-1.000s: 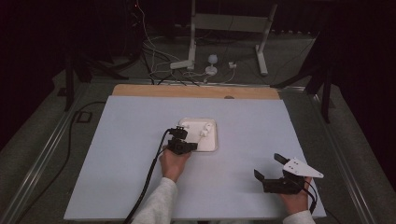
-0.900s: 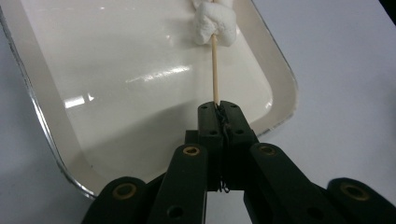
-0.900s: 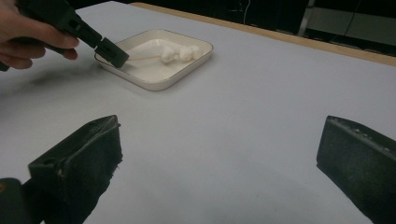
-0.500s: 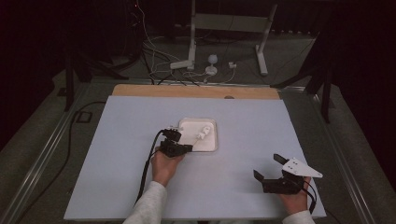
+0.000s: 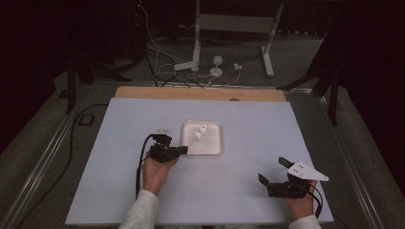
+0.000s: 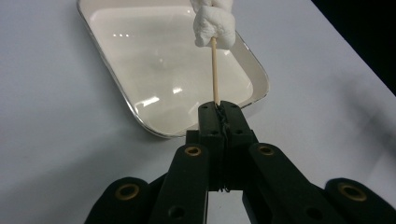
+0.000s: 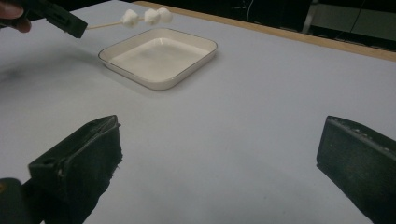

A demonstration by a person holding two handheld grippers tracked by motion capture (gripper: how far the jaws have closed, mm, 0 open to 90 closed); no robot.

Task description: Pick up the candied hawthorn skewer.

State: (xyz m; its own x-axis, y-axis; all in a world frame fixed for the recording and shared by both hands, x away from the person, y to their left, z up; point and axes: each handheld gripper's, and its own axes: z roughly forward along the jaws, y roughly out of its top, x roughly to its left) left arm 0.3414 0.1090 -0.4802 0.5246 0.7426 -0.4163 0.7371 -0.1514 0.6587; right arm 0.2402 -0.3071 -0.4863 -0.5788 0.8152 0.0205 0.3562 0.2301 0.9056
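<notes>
A thin wooden skewer (image 6: 215, 70) carries white marshmallows (image 6: 213, 24) at its far end; the right gripper view shows three of them (image 7: 146, 16) in a row on the stick. The skewer is lifted clear of the table, its loaded tip hanging above the white square tray (image 5: 210, 147), over the tray's left half in the high view. In the left gripper view the near end of the stick disappears between the two black jaws of the left gripper (image 6: 219, 108), which are pressed together on it, so the skewer is clamped and points away from the hand toward the tray. The left hand (image 5: 156, 172) grips that tool just left of and slightly nearer than the tray, with its cable (image 5: 139, 167) trailing back toward the near edge.

The tray's inside is bare and glossy, and it sits about mid-table on the pale blue-grey table top (image 5: 248, 119).

The right gripper (image 5: 272, 172) rests well apart from the tray, at the near right of the table, held low in the right hand (image 5: 300, 202). Its jaws stand wide open with nothing between them, as the right gripper view shows, with bare table between the two pads (image 7: 91, 154). A wooden strip (image 5: 200, 93) borders the table's far edge.
</notes>
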